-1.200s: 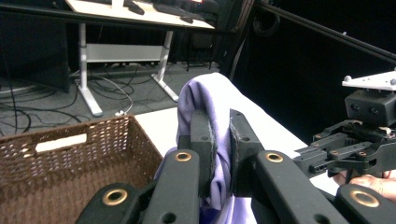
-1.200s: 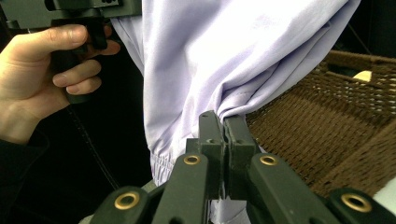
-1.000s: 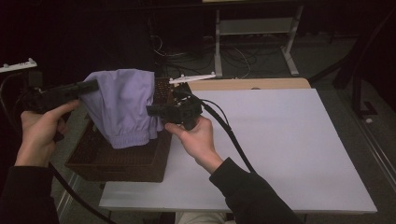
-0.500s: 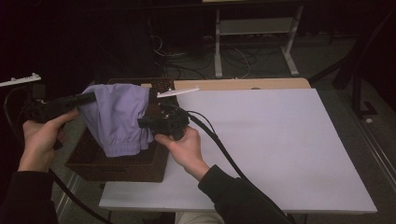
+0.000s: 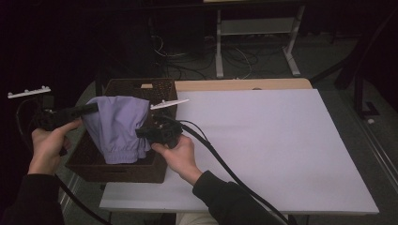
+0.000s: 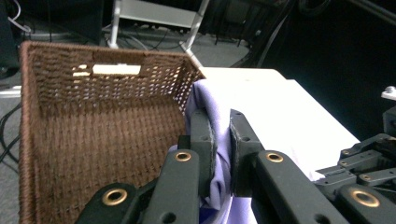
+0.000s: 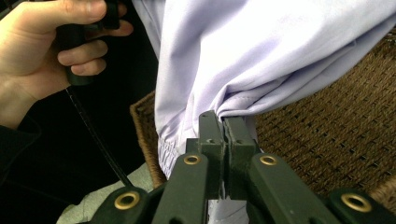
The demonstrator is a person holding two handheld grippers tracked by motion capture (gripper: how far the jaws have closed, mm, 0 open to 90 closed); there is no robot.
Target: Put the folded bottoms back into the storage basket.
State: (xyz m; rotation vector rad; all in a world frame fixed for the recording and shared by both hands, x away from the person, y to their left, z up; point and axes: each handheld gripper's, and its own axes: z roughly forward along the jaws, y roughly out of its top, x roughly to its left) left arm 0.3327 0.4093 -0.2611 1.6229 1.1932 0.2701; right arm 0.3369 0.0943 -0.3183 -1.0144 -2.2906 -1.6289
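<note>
A lavender garment [image 5: 118, 127] hangs stretched between both grippers, low over a dark brown wicker basket [image 5: 131, 172] at the table's left edge. My left gripper [image 5: 96, 107] is shut on the cloth's left side; in the left gripper view the purple cloth [image 6: 212, 105] is pinched between the two pads of that gripper [image 6: 222, 140]. My right gripper [image 5: 140, 134] is shut on the right side; its own view shows the garment [image 7: 261, 51] bunched into the closed jaws of the gripper [image 7: 225, 125]. The elastic hem [image 5: 123, 155] dips into the basket.
The basket's woven floor [image 6: 98, 154] lies bare beneath the cloth, with a handle slot in its far wall [image 6: 116, 69]. A white sheet [image 5: 267, 145] covers the table to the right. Cables [image 5: 220, 161] trail from the right gripper. Metal stand legs [image 5: 256, 47] rise behind the table.
Both hands have sunk and drifted left, carrying the garment from above the basket down into its opening. Both grips held throughout.
</note>
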